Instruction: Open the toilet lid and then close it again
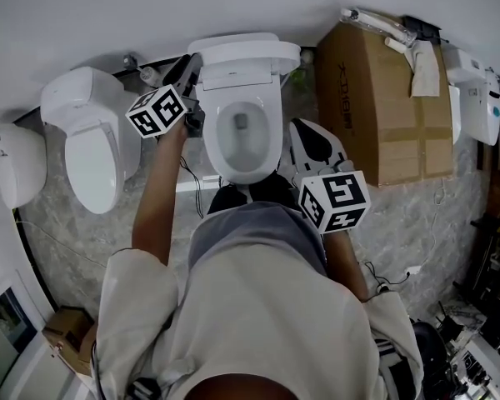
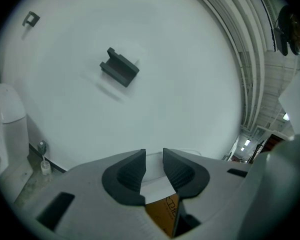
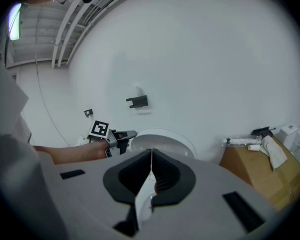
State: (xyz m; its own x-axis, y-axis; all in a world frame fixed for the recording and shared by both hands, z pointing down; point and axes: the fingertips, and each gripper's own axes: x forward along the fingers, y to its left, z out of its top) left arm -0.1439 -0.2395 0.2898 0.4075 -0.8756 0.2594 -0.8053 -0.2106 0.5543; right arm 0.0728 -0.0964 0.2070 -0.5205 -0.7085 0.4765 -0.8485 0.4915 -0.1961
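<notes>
Toilet lid [image 1: 243, 57]: raised and upright against the wall, behind the open bowl [image 1: 242, 132].
Left gripper [image 1: 192, 63]: just beside the lid's left edge. Fingers narrow, with a slim gap in which the lid shows; no pressing evident.
Right gripper [image 1: 300, 132]: over the bowl's right side, apart from the lid. Fingers closed together, empty.
Handling (judged): stiff, smooth plastic, light, hinged at the rear, likely slippery.
Hold point (judged): free upper rim or side edge; lower it under control to avoid a slam.
</notes>
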